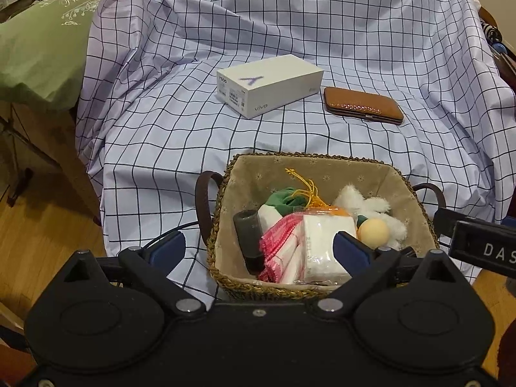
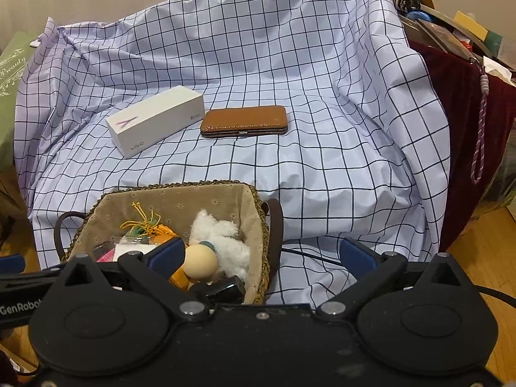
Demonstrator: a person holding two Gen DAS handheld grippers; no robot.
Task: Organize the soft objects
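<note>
A woven basket [image 1: 309, 156] with a beige lining and dark handles sits at the front of the checked cloth. It holds a white plush toy [image 1: 364, 204], a cream ball [image 1: 373, 231], a wrapped tissue pack [image 1: 322, 242], a red-and-white cloth [image 1: 280, 242], a green pouch [image 1: 283, 198] and a dark cylinder [image 1: 248, 238]. My left gripper [image 1: 260, 246] stands open over the basket's left half, its pads touching nothing. My right gripper [image 2: 262, 253] is open too, straddling the basket's right rim [image 2: 262, 225], with the ball [image 2: 200, 262] and plush toy [image 2: 222, 235] beside its left finger.
Behind the basket, a white phone box [image 1: 269, 88] and a brown clasp case [image 1: 362, 104] lie on the checked cloth [image 1: 180, 135]. A green cushion [image 1: 42, 42] lies at the left. A dark red cloth [image 2: 464, 122] under clutter is at the right. Wooden floor [image 1: 48, 225] lies below.
</note>
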